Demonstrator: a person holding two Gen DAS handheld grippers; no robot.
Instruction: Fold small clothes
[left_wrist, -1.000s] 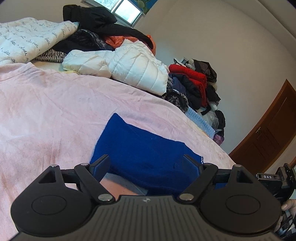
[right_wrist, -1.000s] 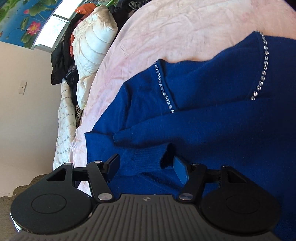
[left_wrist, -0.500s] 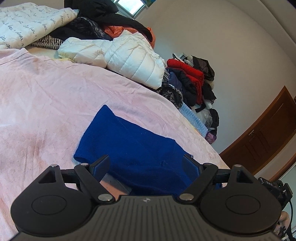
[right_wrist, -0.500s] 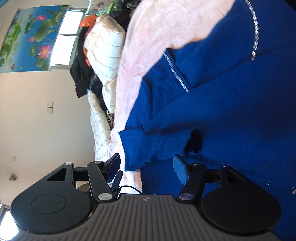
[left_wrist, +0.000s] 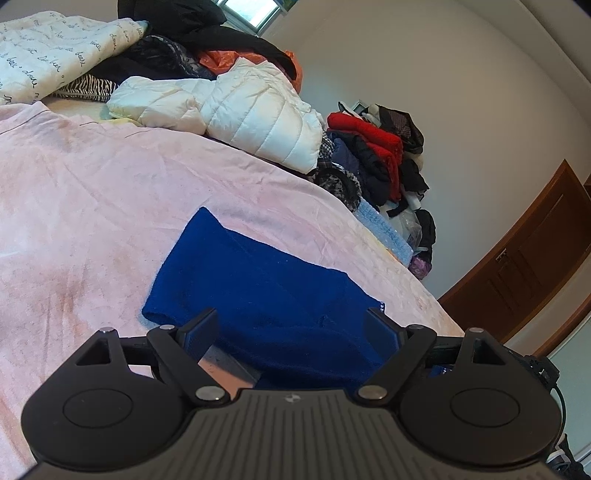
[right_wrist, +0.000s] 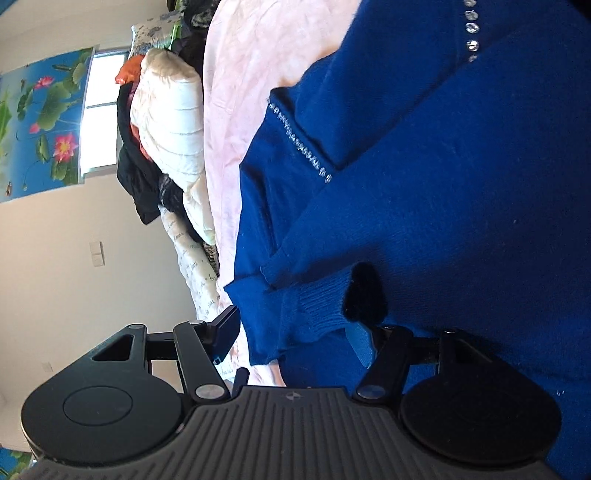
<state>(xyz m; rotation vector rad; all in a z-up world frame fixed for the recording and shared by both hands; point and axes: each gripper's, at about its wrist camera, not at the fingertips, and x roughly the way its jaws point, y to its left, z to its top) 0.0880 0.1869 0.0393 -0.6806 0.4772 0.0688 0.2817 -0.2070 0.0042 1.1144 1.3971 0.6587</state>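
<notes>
Left claw was spread wide, nothing gripped, fingers straddling the near edge of the blue sweater from just above it. Right claw was also wide open, holding nothing; the sweater's ribbed cuff sat between its fingers, right finger tip against the knit, left finger clear of it over the bed edge. Sweater lay partly folded on the pink bedsheet, sleeve laid across the body, rhinestone trim running along the folded part in the right wrist view. Far side of the bed carried a white puffer jacket, a white script-print quilt and dark clothes behind them. A mixed clothes pile stood against the wall, wooden door off to the right. Lotus mural beside the window in the right wrist view.
</notes>
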